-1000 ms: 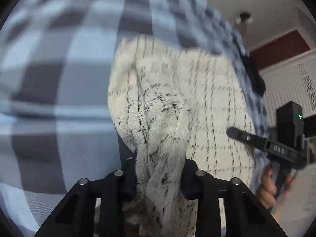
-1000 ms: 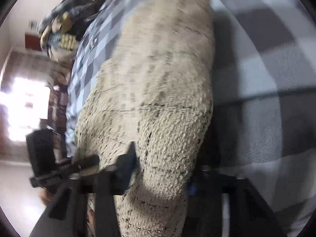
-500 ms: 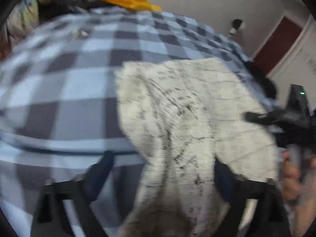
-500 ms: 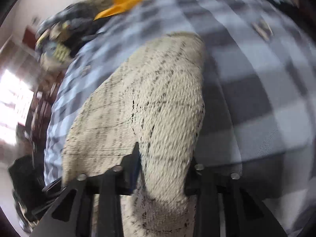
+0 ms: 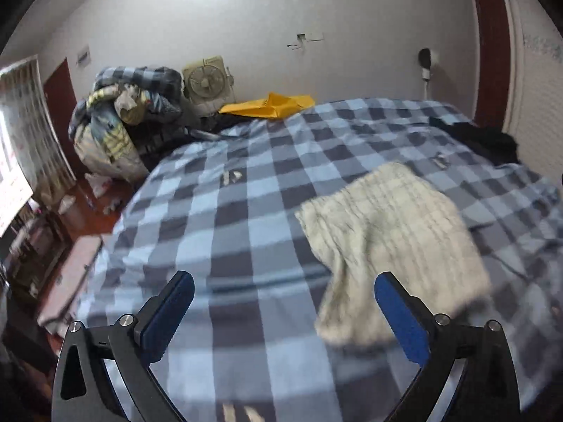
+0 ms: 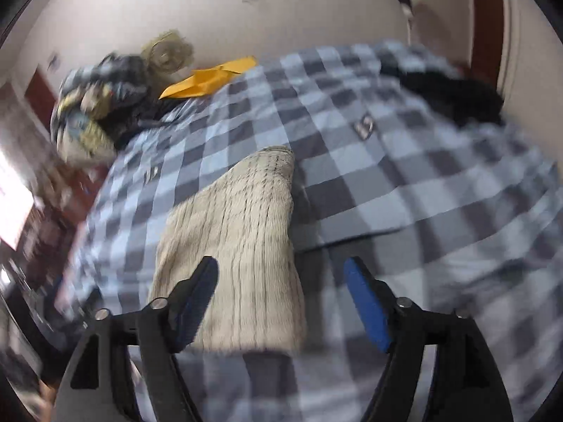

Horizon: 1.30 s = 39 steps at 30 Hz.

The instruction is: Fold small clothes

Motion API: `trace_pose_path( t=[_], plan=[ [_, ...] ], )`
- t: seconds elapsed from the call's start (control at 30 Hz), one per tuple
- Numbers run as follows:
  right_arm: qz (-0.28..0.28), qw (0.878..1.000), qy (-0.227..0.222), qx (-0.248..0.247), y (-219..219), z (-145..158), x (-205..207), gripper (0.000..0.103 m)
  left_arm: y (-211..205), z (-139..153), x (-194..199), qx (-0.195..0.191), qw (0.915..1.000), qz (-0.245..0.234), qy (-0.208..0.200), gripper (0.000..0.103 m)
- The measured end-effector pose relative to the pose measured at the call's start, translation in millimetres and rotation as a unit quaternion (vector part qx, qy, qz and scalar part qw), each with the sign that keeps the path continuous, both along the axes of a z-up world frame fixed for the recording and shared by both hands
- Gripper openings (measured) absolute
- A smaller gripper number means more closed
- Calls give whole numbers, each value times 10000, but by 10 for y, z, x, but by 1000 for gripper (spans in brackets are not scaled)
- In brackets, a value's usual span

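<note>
A cream knit garment with thin dark grid lines [image 5: 394, 232] lies folded on the blue checked bedspread [image 5: 228, 218]. It also shows in the right wrist view [image 6: 239, 239]. My left gripper [image 5: 281, 302] is open and empty, raised above the bed to the garment's near left. My right gripper [image 6: 281, 288] is open and empty, just above the garment's near right edge; its left finger [image 6: 197, 292] overlaps the cloth in view.
A yellow cloth [image 5: 271, 107] lies at the bed's far edge. A pile of bedding [image 5: 123, 119] and a fan [image 5: 206, 82] stand at the far left. A black garment [image 5: 485, 140] lies at the far right. Red-brown floor [image 5: 84, 204] lies left of the bed.
Both grippers were shut on the cream garment a second ago. They have opened, let it drop on the bed, and pulled back and up.
</note>
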State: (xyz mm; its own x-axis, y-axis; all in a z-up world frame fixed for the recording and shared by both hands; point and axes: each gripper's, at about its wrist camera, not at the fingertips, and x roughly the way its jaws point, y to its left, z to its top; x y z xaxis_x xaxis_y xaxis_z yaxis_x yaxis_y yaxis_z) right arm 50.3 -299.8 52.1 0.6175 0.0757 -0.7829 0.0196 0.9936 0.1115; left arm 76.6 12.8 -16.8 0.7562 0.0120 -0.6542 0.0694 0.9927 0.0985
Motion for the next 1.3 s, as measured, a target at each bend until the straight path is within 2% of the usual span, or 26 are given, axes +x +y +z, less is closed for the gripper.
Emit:
trace_pose_path(
  t=[0.03, 0.1, 0.17, 0.23, 0.3, 0.43, 0.53, 0.77, 0.9, 1.03, 1.3],
  plan=[
    [158, 9994, -100, -299, 79, 99, -209, 89, 30, -3, -141, -1, 10000, 7, 91, 103],
    [375, 9950, -245, -893, 219, 146, -439, 91, 42, -41, -290, 143, 9996, 131, 181, 103],
    [452, 9874, -511, -1431, 252, 68, -657, 91, 33, -78, -374, 227, 9995, 197, 107, 103],
    [547, 9803, -670, -1778, 325, -70, -702, 91, 38, -63, -427, 230, 9995, 216, 32, 103],
    [693, 9767, -602, -1941, 387, -297, -675, 91, 6, -58, -423, 200, 9996, 207, 9, 103],
    [776, 9839, -254, -1591, 353, -716, -583, 91, -26, -140, -331, 60, 9995, 192, 244, 103],
    [497, 9890, -26, -1392, 248, -927, -520, 91, -59, -228, -326, 30, 9992, 69, 393, 103],
    [180, 9944, 104, -1037, 81, -960, -422, 91, -316, -323, -300, 481, 9971, -148, 567, 103],
    [104, 9951, 207, -957, 56, -1034, -418, 91, -377, -311, -324, 483, 9970, -281, 543, 103],
    [97, 9960, 57, -892, 56, -989, -457, 91, -434, -287, -366, 493, 9966, -403, 518, 103],
    [184, 9935, -47, -1120, 153, -952, -499, 91, -474, -262, -387, 491, 9962, -505, 506, 103]
  ],
)
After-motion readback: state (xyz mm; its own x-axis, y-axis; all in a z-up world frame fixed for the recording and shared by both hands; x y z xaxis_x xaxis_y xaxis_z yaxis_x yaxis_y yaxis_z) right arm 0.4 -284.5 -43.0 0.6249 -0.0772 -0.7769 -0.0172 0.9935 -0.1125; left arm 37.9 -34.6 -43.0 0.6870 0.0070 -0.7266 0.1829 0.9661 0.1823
